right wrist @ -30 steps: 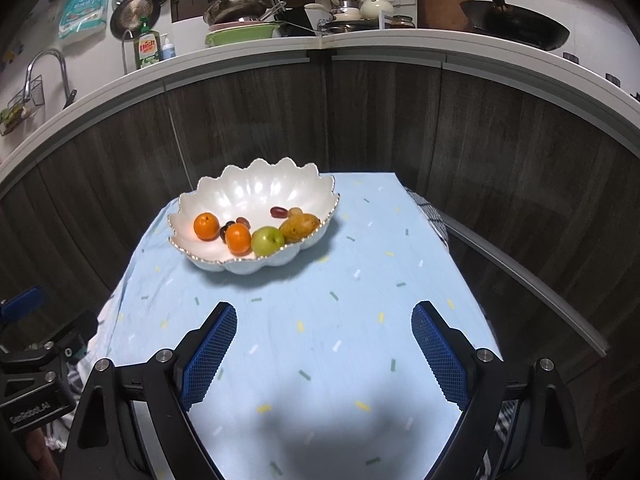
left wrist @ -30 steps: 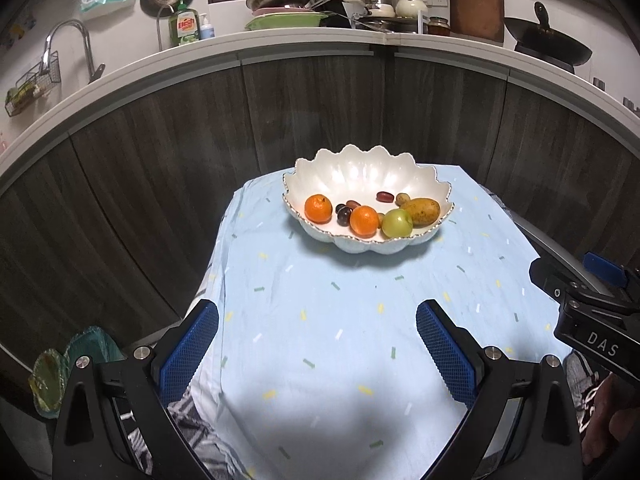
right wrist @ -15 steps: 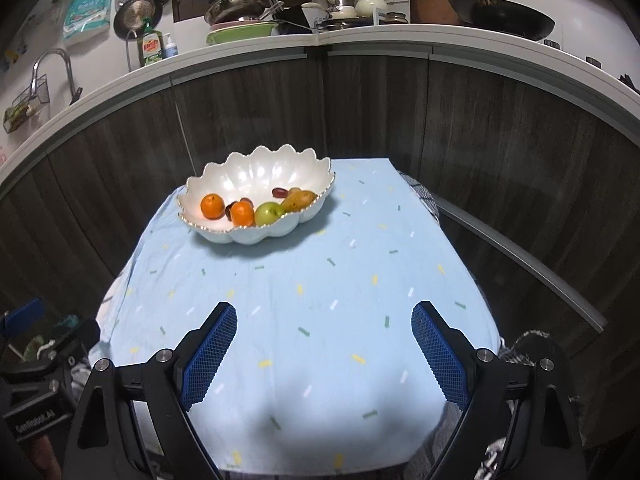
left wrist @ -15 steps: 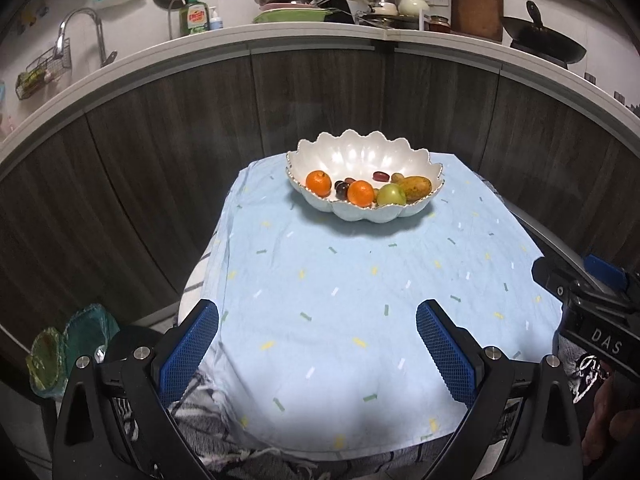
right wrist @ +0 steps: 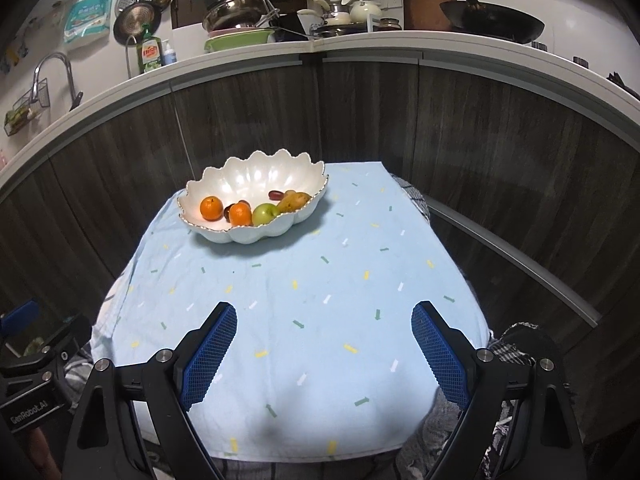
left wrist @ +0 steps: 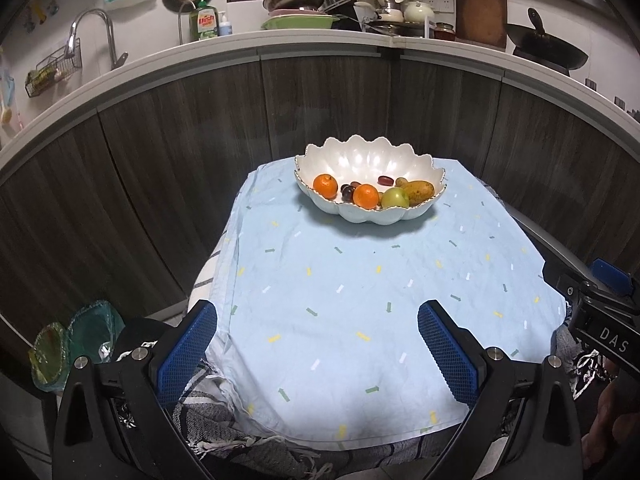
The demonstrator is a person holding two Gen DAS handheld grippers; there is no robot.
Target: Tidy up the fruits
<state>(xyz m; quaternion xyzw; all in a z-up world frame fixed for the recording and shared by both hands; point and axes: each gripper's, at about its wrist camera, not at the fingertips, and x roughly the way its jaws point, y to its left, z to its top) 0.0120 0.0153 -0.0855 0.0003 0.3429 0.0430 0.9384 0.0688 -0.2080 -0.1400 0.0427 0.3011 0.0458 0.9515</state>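
Observation:
A white scalloped bowl (left wrist: 352,164) (right wrist: 256,176) stands at the far end of a small table under a light blue cloth (left wrist: 360,280) (right wrist: 304,280). Inside it lie two oranges (left wrist: 325,185) (right wrist: 211,207), a green apple (left wrist: 394,198) (right wrist: 265,213), a yellowish mango (left wrist: 418,191) (right wrist: 294,201) and several small dark red fruits (left wrist: 385,179) (right wrist: 274,195). My left gripper (left wrist: 316,352) hangs open over the cloth's near edge with nothing between its blue pads. Open and empty too, my right gripper (right wrist: 324,356) hovers over the near edge, far short of the bowl.
Dark wood cabinet fronts (left wrist: 180,140) curve around behind the table, under a white counter (left wrist: 280,44) crowded with pans, dishes and a sink tap (left wrist: 92,36). A green bag (left wrist: 72,340) lies on the floor at the left. A striped cloth (left wrist: 224,420) hangs below the blue one.
Both grippers have pulled back from the bowl, which now looks smaller and farther. More of the cloth's near edge and the striped fabric under it shows. Both stay open.

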